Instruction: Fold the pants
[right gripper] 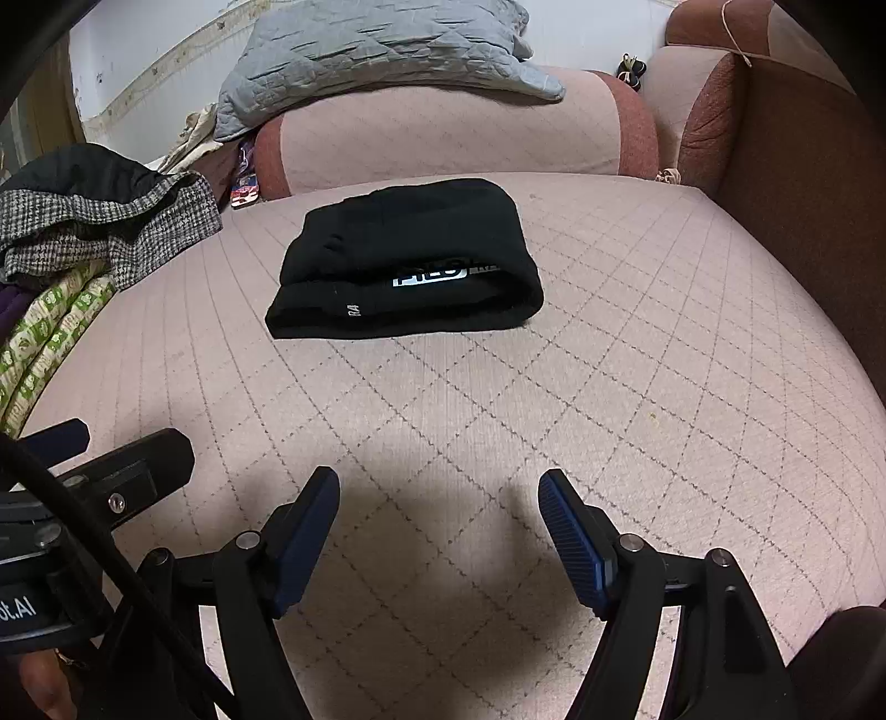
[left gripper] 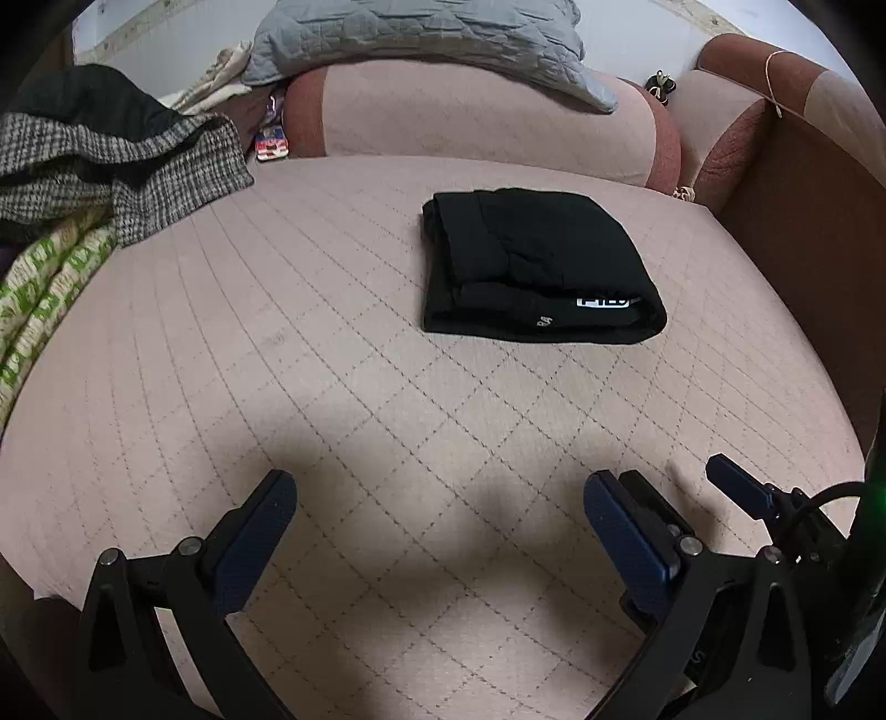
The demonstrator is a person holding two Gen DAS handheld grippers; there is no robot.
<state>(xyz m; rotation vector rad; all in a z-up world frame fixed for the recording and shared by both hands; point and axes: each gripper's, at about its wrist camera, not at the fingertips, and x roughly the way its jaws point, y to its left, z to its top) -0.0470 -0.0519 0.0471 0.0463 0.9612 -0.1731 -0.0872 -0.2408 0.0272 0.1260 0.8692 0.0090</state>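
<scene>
Black pants (left gripper: 531, 266) lie folded into a compact bundle on the pink quilted sofa seat (left gripper: 332, 387), with a white logo showing at the near edge. They also show in the right wrist view (right gripper: 404, 260). My left gripper (left gripper: 437, 498) is open and empty, well short of the pants. My right gripper (right gripper: 437, 498) is open and empty too, also near the seat's front. The right gripper's fingers (left gripper: 736, 482) show at the right edge of the left wrist view.
A pile of clothes, houndstooth and green-patterned (left gripper: 111, 166), sits at the left. A grey quilted pillow (left gripper: 421, 39) rests on the sofa back (left gripper: 482, 127). A brown armrest (left gripper: 803, 194) bounds the right side.
</scene>
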